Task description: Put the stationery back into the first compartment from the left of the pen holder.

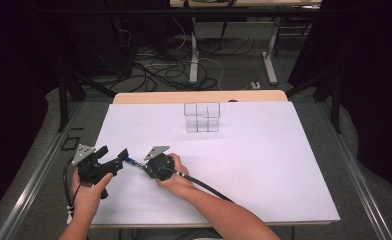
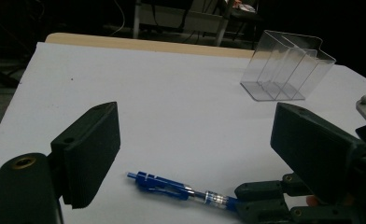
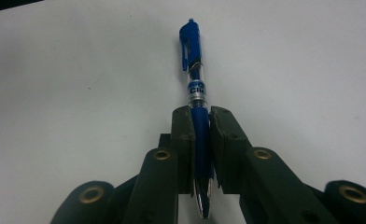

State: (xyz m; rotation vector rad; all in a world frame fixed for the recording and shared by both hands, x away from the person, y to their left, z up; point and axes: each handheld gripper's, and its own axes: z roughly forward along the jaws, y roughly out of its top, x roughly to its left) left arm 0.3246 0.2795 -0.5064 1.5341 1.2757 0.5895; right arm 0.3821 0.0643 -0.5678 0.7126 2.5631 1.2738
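Low in frame, right gripper pinching blue pen — left gripper spread wide, empty; clear box upper centre.

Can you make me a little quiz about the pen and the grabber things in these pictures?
1. True or false: the right gripper is clamped on the blue pen.
2. How do the left gripper's jaws stand? A) wide apart B) squeezed together C) holding the pen
3. Fill in: the clear organizer stands near the ____ edge of the white table.

Key: 1 true. 2 A. 3 far.
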